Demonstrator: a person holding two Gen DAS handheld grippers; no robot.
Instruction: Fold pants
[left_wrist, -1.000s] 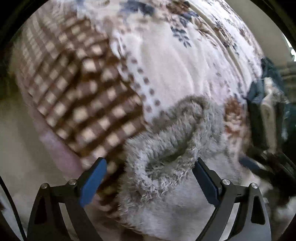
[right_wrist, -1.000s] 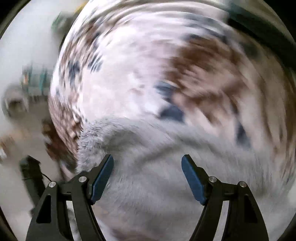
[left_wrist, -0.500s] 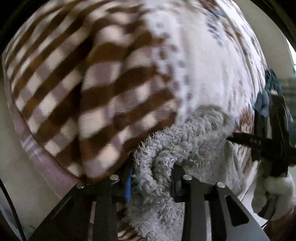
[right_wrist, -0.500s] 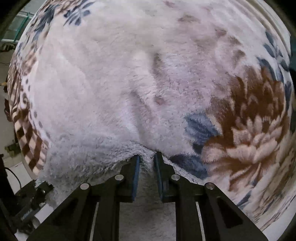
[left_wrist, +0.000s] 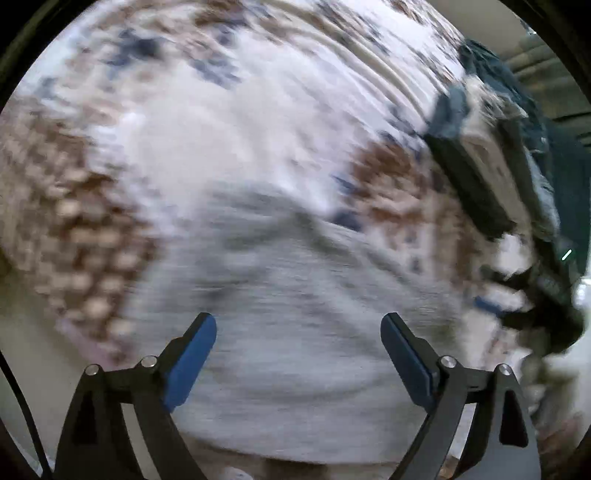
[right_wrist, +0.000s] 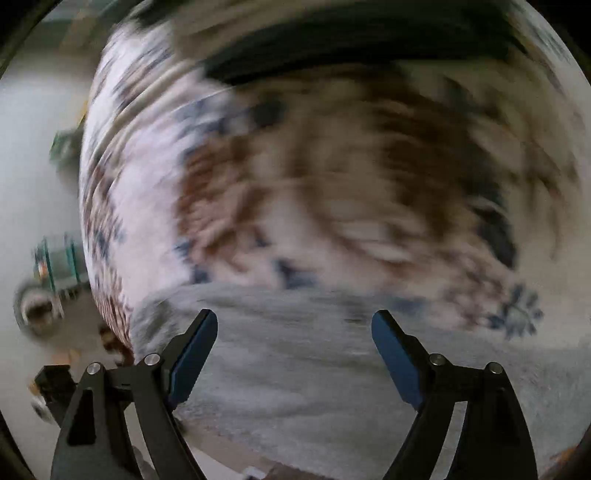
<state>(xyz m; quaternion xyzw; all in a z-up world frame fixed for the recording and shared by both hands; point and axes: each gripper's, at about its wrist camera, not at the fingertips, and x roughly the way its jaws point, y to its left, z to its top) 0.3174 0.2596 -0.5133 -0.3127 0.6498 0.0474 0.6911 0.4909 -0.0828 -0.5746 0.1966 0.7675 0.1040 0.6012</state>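
- Grey fluffy fleece pants (left_wrist: 295, 332) lying on a plush floral blanket in white, brown and blue (left_wrist: 207, 147); filling the 6 o'clock half of both wrist views.
- Left gripper (left_wrist: 298, 345): jaws opening, wide apart, nothing pressed between them, fleece only beneath.
- Right gripper (right_wrist: 294, 343): jaws opening too, wide apart above the grey cloth (right_wrist: 295, 369), no grip.
- Both views smeared by motion; exact fold edges hard to make out.
- Likely step: release done, next grab point to be picked.
- For a neat fold: settle first, find the blurred edge near 12 o'clock of the pants, pinch both layers at matching corners, lift evenly, avoid snagging the blanket pile.
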